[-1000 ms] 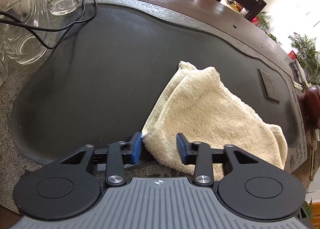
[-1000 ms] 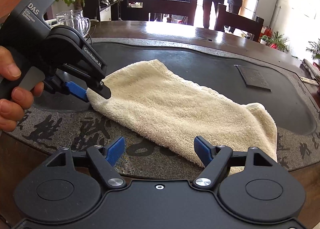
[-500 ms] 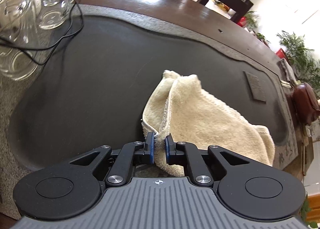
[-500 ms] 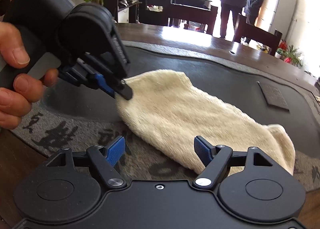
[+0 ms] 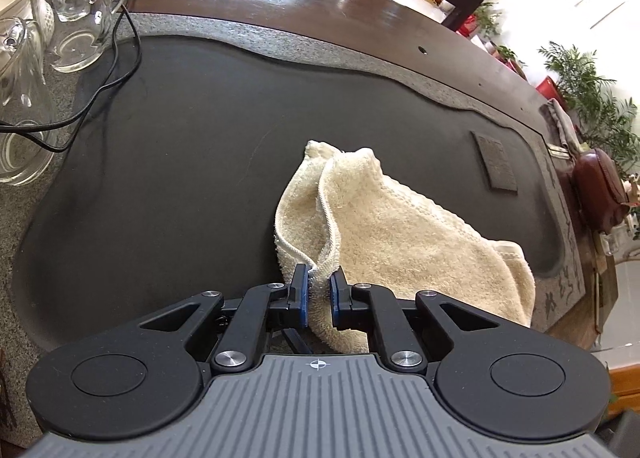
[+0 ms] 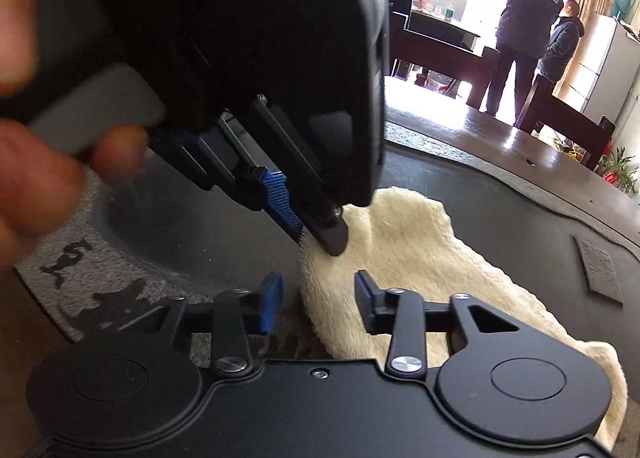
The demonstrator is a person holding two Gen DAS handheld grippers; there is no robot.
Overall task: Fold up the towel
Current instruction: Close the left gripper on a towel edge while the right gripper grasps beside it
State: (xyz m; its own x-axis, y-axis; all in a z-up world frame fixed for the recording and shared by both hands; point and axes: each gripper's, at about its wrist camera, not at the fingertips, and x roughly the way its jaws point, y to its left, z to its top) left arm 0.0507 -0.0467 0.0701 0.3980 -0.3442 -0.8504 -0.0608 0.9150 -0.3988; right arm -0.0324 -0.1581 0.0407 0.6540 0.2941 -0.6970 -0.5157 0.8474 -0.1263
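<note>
A cream terry towel point(image 5: 400, 230) lies folded over on the dark stone tray point(image 5: 180, 137). My left gripper point(image 5: 319, 298) is shut on the towel's near corner hem and holds it slightly raised. In the right wrist view the towel point(image 6: 420, 258) lies ahead, and the left gripper point(image 6: 320, 236) pinches its corner just above and in front of my right gripper point(image 6: 318, 304). The right gripper is open, its blue pads on either side of the towel's near edge, not closed on it.
Glass jugs point(image 5: 80, 9) and a black cable point(image 5: 120, 69) stand at the tray's far left. A small square stone inlay point(image 5: 496, 161) sits at the right. A brown pouch point(image 5: 600, 189) lies on the table edge. Two people point(image 6: 528, 17) stand in the background.
The left gripper closed on the towel corner and lifted it slightly. The right gripper moved left and closer to that corner, its jaws narrower than before.
</note>
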